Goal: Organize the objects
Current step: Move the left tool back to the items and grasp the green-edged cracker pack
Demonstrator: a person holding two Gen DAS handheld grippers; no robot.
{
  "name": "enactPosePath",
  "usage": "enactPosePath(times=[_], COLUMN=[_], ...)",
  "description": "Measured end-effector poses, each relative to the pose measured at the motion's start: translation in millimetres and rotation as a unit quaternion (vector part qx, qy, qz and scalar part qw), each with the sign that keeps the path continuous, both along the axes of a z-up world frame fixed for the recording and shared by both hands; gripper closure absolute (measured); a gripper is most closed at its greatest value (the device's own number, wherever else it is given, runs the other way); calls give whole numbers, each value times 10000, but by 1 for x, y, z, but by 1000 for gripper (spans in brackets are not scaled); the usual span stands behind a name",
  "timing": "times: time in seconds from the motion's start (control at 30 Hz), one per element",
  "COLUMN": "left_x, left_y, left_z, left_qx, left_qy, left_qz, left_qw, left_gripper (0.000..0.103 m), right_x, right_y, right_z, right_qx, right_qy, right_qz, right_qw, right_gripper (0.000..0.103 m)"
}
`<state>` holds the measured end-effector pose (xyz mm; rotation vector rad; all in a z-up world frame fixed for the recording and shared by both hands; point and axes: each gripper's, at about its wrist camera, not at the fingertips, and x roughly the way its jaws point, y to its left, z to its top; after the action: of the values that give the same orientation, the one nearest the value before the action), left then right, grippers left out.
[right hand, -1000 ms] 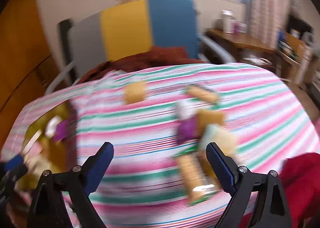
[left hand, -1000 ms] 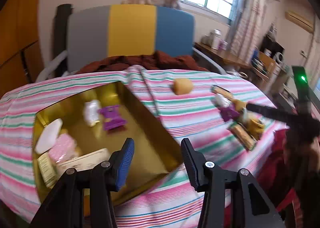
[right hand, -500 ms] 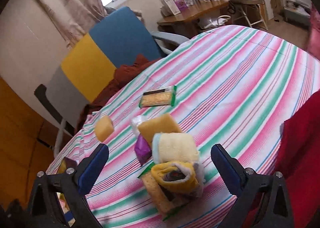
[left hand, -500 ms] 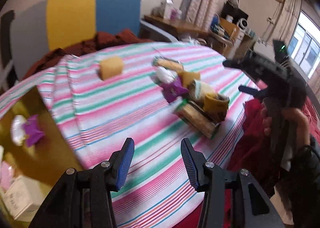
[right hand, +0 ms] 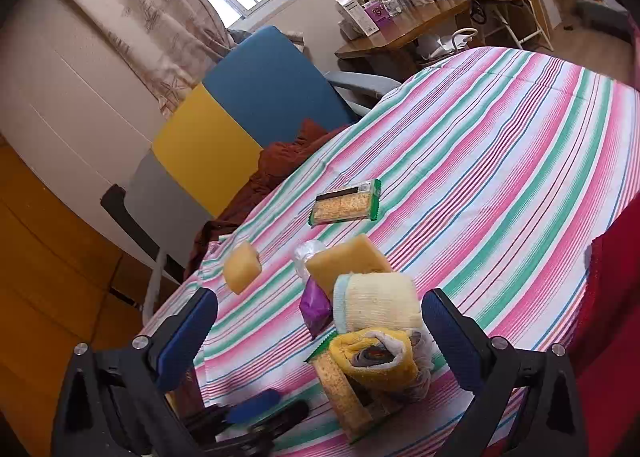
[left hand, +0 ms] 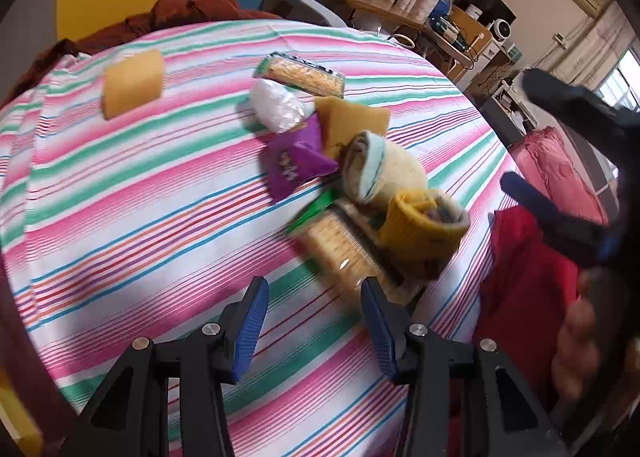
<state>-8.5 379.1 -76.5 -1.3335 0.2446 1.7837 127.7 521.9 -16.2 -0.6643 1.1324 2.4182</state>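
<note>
Pink, green and white stripes now fill both views: the striped cloth [left hand: 132, 193] over the worktop has replaced the gold tin that sat in the lower left of the left-wrist frame a second ago. Both claws have swung off that tin and toward the loose heap, so I judge a fresh pick is being lined up, with the tin as the probable destination.

The heap sits at centre right of the left-wrist frame and at lower centre of the right-wrist frame. Largest to smallest: a cracker packet [left hand: 344, 253] at the bottom, blurred by motion; a cream rolled towel [right hand: 378, 303] with a pale blue edge; a yellow rolled cloth [right hand: 374, 357] lying on the packet; a tan sponge [right hand: 348, 261] behind; a purple sachet [left hand: 294, 163]; a clear wrapped white lump [left hand: 276, 105]. A second cracker packet [right hand: 346, 203] and a small sponge [left hand: 134, 83] lie apart, toward the upper left.

The left claw [left hand: 312, 321] is spread wide and empty, just short of the packet. The right claw [right hand: 320, 337] gapes too, holding nothing, straddling the heap.
</note>
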Motion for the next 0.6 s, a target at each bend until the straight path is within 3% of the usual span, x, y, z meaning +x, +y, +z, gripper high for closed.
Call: enactPosePath(times=[0.47,0.6], left_x=[-3,0], left_y=[52,64], left_z=[-23,-23], left_qx=[-335,-505], left_qy=[-82,248], left_qz=[276,111], left_qw=[9990,9984], left_gripper=[52,48], right_x=[4,3], right_y=[6,7], right_z=[-4,-5], right_qx=[-235,-269], right_qy=[220,208], right_qz=[88,101], right_qw=[9994,9994], right_gripper=[0,0])
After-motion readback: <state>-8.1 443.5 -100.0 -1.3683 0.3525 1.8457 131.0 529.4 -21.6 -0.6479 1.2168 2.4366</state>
